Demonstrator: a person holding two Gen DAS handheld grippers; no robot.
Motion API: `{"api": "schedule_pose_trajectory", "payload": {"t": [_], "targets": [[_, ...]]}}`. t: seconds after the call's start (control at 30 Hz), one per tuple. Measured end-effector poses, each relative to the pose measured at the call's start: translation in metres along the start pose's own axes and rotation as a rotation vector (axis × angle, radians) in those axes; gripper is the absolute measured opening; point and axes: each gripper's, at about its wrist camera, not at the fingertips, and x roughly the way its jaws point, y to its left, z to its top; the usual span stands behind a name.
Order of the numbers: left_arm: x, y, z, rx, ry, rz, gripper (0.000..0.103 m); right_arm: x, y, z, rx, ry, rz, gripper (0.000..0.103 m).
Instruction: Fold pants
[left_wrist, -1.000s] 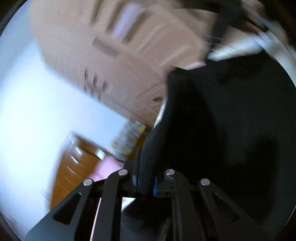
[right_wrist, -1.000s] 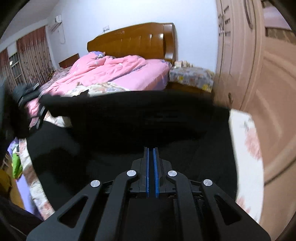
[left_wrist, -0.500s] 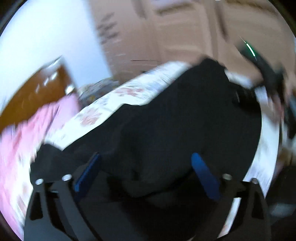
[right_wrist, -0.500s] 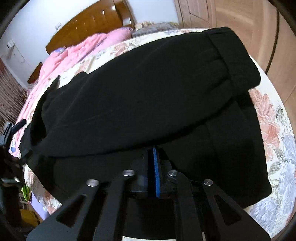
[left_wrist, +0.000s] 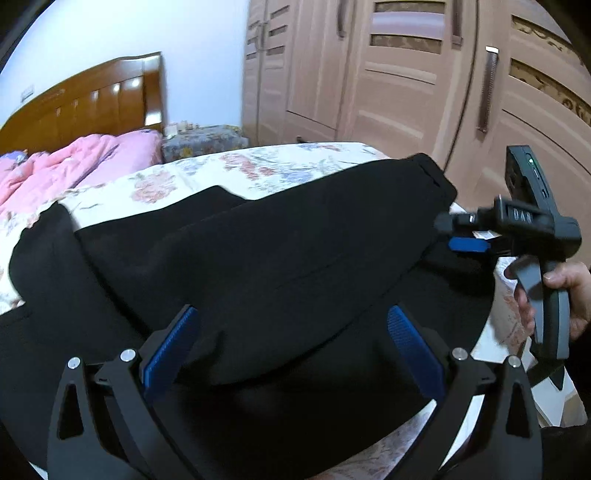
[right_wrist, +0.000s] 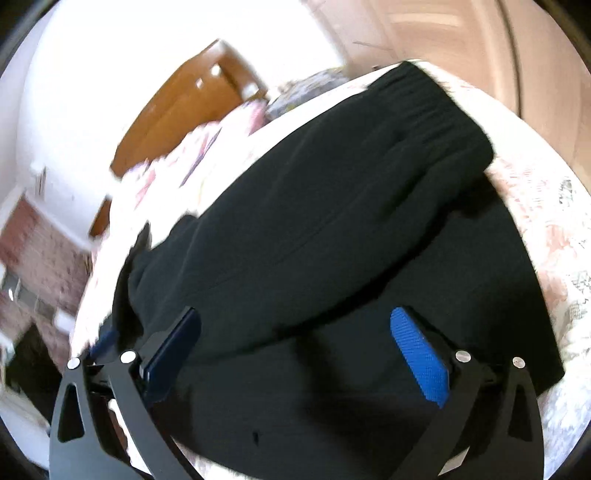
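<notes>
Your pants (left_wrist: 258, 251) are plain black on a cream bedsheet (left_wrist: 207, 177) printed with pink and lilac flowers. Your grippers are black with blue pads (left_wrist: 413, 343). Pink quilt (left_wrist: 55, 162), brown headboard (left_wrist: 85, 103), beige wardrobe (left_wrist: 388, 74).

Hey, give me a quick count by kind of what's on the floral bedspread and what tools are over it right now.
Black pants: 1
Pink quilt: 1
Handheld grippers, both with jaws open: 2 (left gripper, right gripper)
Total: 4
</notes>
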Motion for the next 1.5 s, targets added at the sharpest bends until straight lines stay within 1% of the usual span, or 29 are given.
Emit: {"api": "schedule_pose_trajectory", "payload": {"t": [0.07,0.17,0.27,0.3,0.37,0.4,0.47,0.5,0.57,0.63,0.73,0.8,0.83,0.87,0.9,0.93,0.97,1.0,1.03,1.07,1.1,1.13,1.17,1.23,1.27,1.37,1.43,1.5], "targets": [[-0.006,0.008,-0.001,-0.022,-0.016,0.023,0.101,0.004,-0.005,0.004,0.029,-0.017,0.010,0.099],[-0.019,0.026,-0.007,-0.067,-0.037,0.075,0.101,0.009,-0.004,0.013,0.039,-0.056,0.013,0.099],[-0.034,0.043,-0.016,-0.096,-0.053,0.154,0.101,0.012,-0.005,0.019,0.042,-0.071,0.029,0.097],[-0.038,0.046,-0.018,-0.101,-0.055,0.168,0.101,0.015,-0.005,0.020,0.047,-0.067,0.042,0.096],[-0.044,0.054,-0.023,-0.109,-0.051,0.192,0.101,0.018,-0.009,0.018,0.058,-0.066,0.066,0.095],[-0.045,0.058,-0.026,-0.114,-0.042,0.211,0.101,0.020,-0.008,0.016,0.054,-0.067,0.062,0.095],[-0.047,0.067,-0.032,-0.130,-0.026,0.247,0.102,0.022,-0.004,0.016,0.035,-0.082,0.056,0.099],[-0.048,0.075,-0.036,-0.154,-0.010,0.267,0.102,0.024,-0.002,0.014,0.022,-0.082,0.061,0.099],[-0.050,0.087,-0.042,-0.195,0.006,0.275,0.102,0.030,0.004,0.011,-0.019,-0.054,0.031,0.099],[-0.050,0.101,-0.045,-0.272,0.023,0.260,0.101,0.034,0.008,0.013,-0.043,-0.022,0.013,0.099],[-0.047,0.115,-0.037,-0.399,0.035,0.198,0.101,0.031,0.004,0.017,0.015,-0.031,0.039,0.099],[-0.038,0.119,-0.025,-0.473,0.060,0.161,0.101,0.026,0.001,0.016,0.030,-0.049,0.052,0.087],[-0.032,0.120,-0.019,-0.496,0.060,0.148,0.101,0.025,0.000,0.016,0.025,-0.049,0.026,0.076],[-0.027,0.120,-0.013,-0.507,0.060,0.145,0.101,0.025,-0.001,0.015,0.018,-0.046,0.003,0.072],[-0.018,0.121,-0.006,-0.514,0.070,0.159,0.101,0.023,-0.002,0.014,0.017,-0.051,0.005,0.070],[-0.007,0.122,0.001,-0.519,0.093,0.190,0.100,0.021,-0.004,0.013,0.018,-0.055,0.005,0.062],[0.000,0.122,0.004,-0.522,0.108,0.197,0.099,0.019,-0.006,0.012,0.017,-0.064,-0.003,0.055],[0.008,0.124,0.008,-0.531,0.121,0.197,0.084,0.016,-0.009,0.012,0.017,-0.072,-0.005,0.046],[0.012,0.127,0.009,-0.545,0.142,0.224,0.058,0.013,-0.012,0.011,0.023,-0.085,-0.002,0.038],[0.014,0.130,0.009,-0.558,0.154,0.250,0.037,0.012,-0.015,0.011,0.031,-0.092,0.006,0.034],[0.014,0.131,0.008,-0.564,0.150,0.237,0.028,0.008,-0.020,0.010,0.041,-0.102,0.022,0.030],[0.012,0.133,0.006,-0.564,0.151,0.233,0.012,0.006,-0.021,0.009,0.043,-0.112,0.029,0.026],[0.007,0.135,0.005,-0.563,0.138,0.226,0.010,0.001,-0.021,0.008,0.034,-0.130,0.029,0.020],[-0.006,0.139,0.005,-0.568,0.099,0.205,0.009,-0.011,-0.018,0.009,0.008,-0.168,0.035,0.016],[-0.017,0.139,0.008,-0.554,0.060,0.197,0.009,-0.019,-0.013,0.012,-0.022,-0.190,0.037,0.014],[-0.037,0.137,0.022,-0.512,0.008,0.203,0.009,-0.036,0.007,0.025,-0.107,-0.236,0.040,0.013],[-0.050,0.140,0.030,-0.513,-0.027,0.187,0.009,-0.044,0.015,0.030,-0.129,-0.251,0.047,0.013],[-0.067,0.138,0.033,-0.513,-0.057,0.180,0.009,-0.061,0.024,0.030,-0.151,-0.272,0.053,0.013]]}}
